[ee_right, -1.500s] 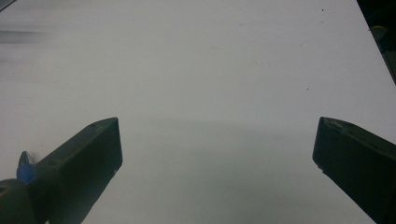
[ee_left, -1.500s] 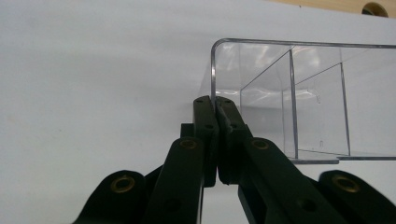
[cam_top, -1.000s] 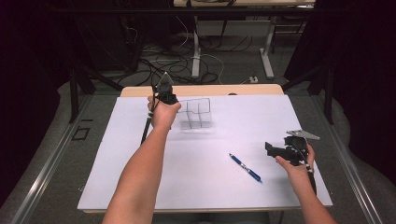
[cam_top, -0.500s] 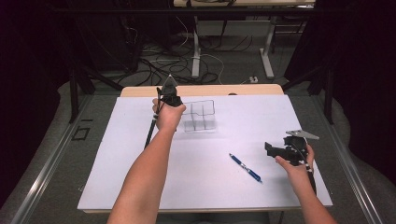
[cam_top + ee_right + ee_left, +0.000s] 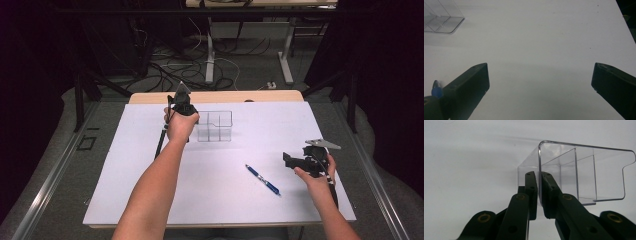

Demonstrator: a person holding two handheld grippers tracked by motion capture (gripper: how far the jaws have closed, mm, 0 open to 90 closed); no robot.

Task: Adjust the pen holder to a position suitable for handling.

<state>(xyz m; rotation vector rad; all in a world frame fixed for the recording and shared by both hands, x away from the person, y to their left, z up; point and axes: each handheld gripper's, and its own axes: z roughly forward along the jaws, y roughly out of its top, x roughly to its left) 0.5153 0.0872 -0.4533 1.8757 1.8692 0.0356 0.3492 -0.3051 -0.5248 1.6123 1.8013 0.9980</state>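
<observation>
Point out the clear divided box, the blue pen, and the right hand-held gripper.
Clear divided box (image 5: 215,126): high view, front wall.
Blue pen (image 5: 263,180): high view, mid-barrel.
Right hand-held gripper (image 5: 540,80): right gripper view, midway between its open jaws.

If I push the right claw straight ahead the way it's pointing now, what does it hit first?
Probably nothing soon. The right claw is open over the bare white table. The clear organizer box sits far left of its line and the blue pen lies beside its left jaw; depth is uncertain.
</observation>
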